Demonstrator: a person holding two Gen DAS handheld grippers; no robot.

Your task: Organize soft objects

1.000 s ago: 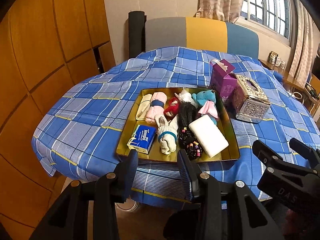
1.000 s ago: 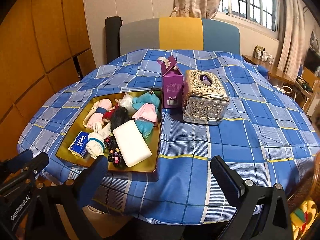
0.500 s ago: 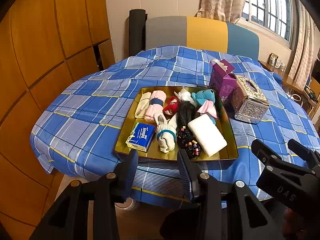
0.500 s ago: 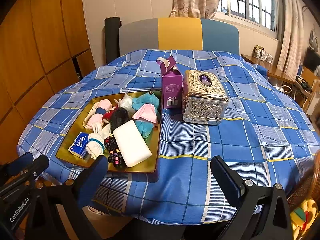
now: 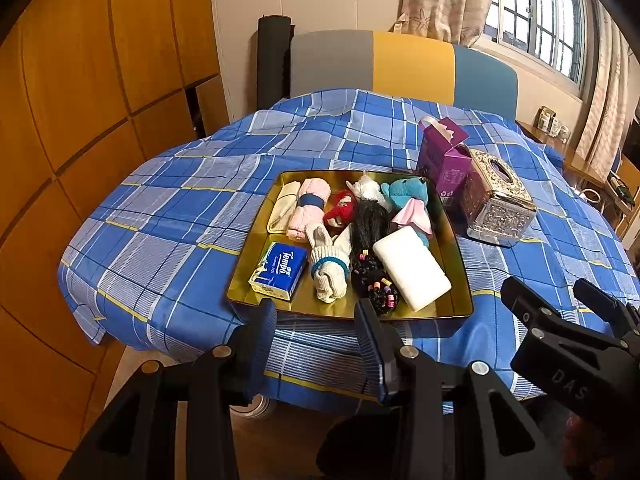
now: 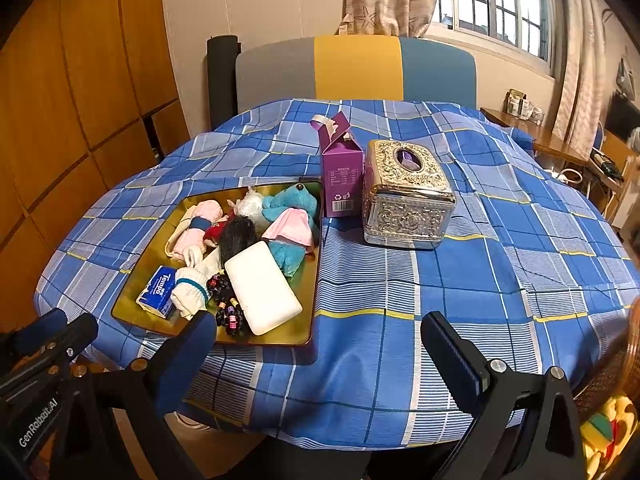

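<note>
A gold tray [image 5: 256, 264] [image 6: 136, 296] on the blue plaid table holds soft things: a white sponge [image 5: 412, 268] [image 6: 262, 288], a blue tissue pack [image 5: 280, 270] [image 6: 160, 290], a white sock [image 5: 326, 266], a pink rolled towel [image 5: 308, 208], a teal plush [image 5: 406, 194] [image 6: 290, 204], a red plush [image 5: 342, 208], black hair [image 5: 370, 220] and hair ties [image 5: 376, 286]. My left gripper [image 5: 316, 320] is open and empty, just short of the tray's near edge. My right gripper [image 6: 320, 340] is wide open and empty over the table's front edge, right of the tray.
A purple carton [image 6: 340, 172] [image 5: 444, 168] and an ornate silver tissue box [image 6: 408, 196] [image 5: 496, 204] stand right of the tray. A grey, yellow and blue chair back [image 6: 356, 68] stands behind the table. Wooden wall panels [image 5: 80, 120] are to the left.
Both grippers have drifted slightly; the view of the table has shifted a little. Nothing on the tray has moved and neither gripper has changed its opening.
</note>
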